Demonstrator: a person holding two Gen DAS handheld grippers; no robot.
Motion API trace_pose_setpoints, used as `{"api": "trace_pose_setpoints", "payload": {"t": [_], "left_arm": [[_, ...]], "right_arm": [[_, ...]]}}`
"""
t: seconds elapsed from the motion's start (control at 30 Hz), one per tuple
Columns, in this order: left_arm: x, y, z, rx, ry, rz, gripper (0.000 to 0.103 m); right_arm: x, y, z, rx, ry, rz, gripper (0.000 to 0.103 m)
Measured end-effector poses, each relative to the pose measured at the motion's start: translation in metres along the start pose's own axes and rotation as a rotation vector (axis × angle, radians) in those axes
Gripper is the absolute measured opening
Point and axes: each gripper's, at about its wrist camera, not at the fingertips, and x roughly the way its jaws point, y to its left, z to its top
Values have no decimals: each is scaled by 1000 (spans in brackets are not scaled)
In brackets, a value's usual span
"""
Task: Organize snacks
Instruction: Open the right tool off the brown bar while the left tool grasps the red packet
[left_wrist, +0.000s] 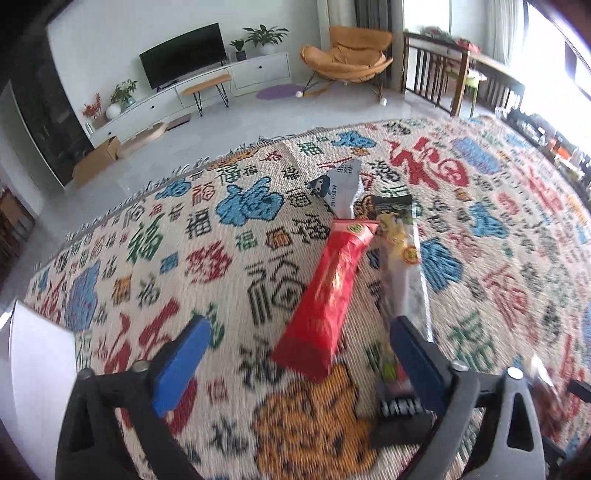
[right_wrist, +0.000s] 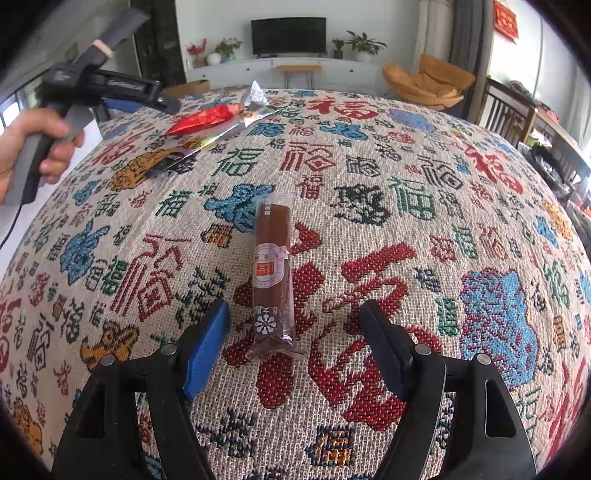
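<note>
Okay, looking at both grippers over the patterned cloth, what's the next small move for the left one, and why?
Probably lower the left gripper and close it on the red snack packet. Its jaws stand open, the packet's near end lies between them, and nothing is held. The right gripper is also open, with the brown snack bar lying free on the cloth, apart from the pile.
</note>
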Motion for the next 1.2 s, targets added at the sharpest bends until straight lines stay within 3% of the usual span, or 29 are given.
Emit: {"api": "trace_pose_setpoints", "payload": {"t": [0.1,0.17,0.2,0.23,0.27,0.4,0.47,0.57,0.73,0.8,0.83,0.87,0.9,1.03,1.2], "left_arm": [[30,0,7,-8,44,27,78],[42,4,5,-33,70,3,53],[38,12,3,-77,37,-72,44],[37,17,0,-108,39,-107,28],[33,22,-4,-136,36,-123,21],[-1,32,-38,-179,-1,-143,19],[-24,41,-64,-217,-1,-152,12],[-72,44,-125,-257,8,-139,12],[-126,20,-211,-212,18,-143,15],[-131,10,-232,-194,34,-171,39],[-131,7,-238,-184,31,-178,70],[-133,4,-244,-177,16,-172,87],[-136,2,-249,-171,-10,-159,88],[-138,12,-240,-171,-65,-151,88],[-135,44,-174,-169,-138,-133,88]], "right_arm": [[0,0,0,0,0,0,77],[0,0,0,0,0,0,77],[0,0,0,0,0,0,77],[0,0,0,0,0,0,77],[0,0,0,0,0,1,77],[1,0,0,0,0,0,77],[1,0,0,0,0,0,77],[1,0,0,-1,1,0,77],[1,0,0,-1,0,-1,77],[1,0,0,-2,1,-4,77],[1,0,0,-3,1,-5,78],[2,0,0,-2,1,-8,78],[2,0,1,-1,3,-13,79],[2,-1,1,0,2,-14,80],[2,-1,1,0,3,-13,80]]}}
